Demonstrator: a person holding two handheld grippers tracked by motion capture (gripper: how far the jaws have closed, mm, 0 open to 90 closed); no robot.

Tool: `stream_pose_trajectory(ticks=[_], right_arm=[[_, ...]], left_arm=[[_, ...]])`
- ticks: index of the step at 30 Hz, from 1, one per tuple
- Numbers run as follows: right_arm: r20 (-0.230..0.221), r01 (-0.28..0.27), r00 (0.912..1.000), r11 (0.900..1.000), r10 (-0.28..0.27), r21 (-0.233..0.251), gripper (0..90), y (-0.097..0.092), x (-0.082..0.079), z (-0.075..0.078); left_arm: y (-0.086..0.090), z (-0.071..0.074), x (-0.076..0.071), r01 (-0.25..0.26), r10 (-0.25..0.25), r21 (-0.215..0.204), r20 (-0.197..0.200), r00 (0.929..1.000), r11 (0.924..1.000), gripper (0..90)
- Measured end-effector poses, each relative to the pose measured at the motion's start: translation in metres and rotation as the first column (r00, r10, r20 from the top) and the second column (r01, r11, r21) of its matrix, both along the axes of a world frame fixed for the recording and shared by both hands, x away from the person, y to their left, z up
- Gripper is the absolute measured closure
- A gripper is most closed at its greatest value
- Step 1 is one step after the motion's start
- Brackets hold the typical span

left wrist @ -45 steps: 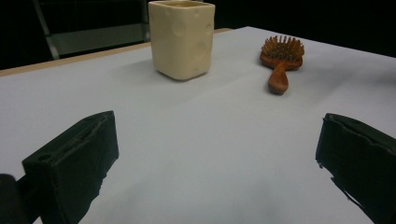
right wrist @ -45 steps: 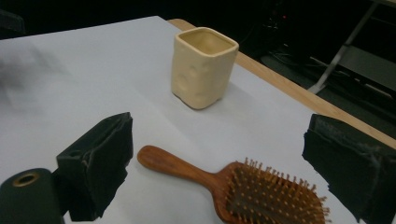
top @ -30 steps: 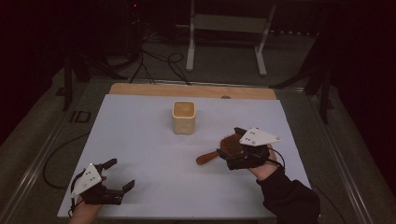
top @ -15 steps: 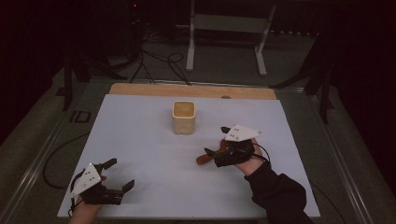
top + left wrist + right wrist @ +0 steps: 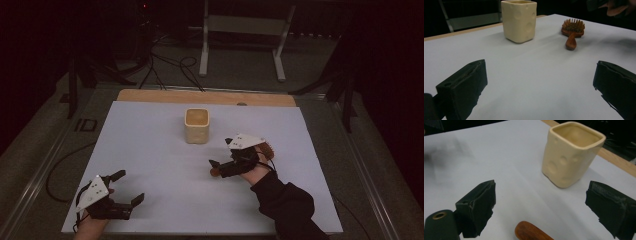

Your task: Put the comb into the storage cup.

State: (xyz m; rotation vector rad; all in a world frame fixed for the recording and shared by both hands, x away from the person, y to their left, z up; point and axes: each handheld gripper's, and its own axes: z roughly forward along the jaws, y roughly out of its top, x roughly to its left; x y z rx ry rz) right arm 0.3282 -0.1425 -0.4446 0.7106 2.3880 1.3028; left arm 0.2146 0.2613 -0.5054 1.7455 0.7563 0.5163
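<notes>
Landmark: the cup (image 5: 196,125) is standing upright near the middle of the white mat (image 5: 150,165), and every place below is told from it.
Left gripper (image 5: 131,201): it is resting at the mat's near left corner, well apart from the cup, with its jaws spread wide and nothing between them.
Right gripper (image 5: 216,167): it is hovering just near-right of the cup, jaws spread apart and pinching nothing.
Brush (image 5: 572,31): it is lying flat on the mat to the near right of the cup, apart from it, bristles up.
Long axis: the handle (image 5: 530,232) is pointing toward the near left, the bristled head lying farther right.
Key relation: in the right gripper view the handle tip is sitting low between the open jaws, not yet touched, with the cup beyond them.
Nearer hand: the right one by far.
Judgement: a short drop and a squeeze across the handle looks like the coming move.
</notes>
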Motion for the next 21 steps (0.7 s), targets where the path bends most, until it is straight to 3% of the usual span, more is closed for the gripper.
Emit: stream_pose_trajectory(ticks=[13, 21], right_arm=[[-0.05, -0.011, 0.9987, 0.9998, 0.011, -0.018, 9.2, 0.014, 0.013, -0.022], [-0.073, -0.006, 0.9974, 0.9992, 0.004, -0.041, 14.2, 0.019, 0.019, -0.03]], left_arm=[[0.0, 0.0, 0.0, 0.002, -0.002, 0.003, 0.001, 1.0, 1.0, 0.0], [0.001, 0.0, -0.001, 0.001, -0.001, 0.003, 0.001, 1.0, 1.0, 0.0]])
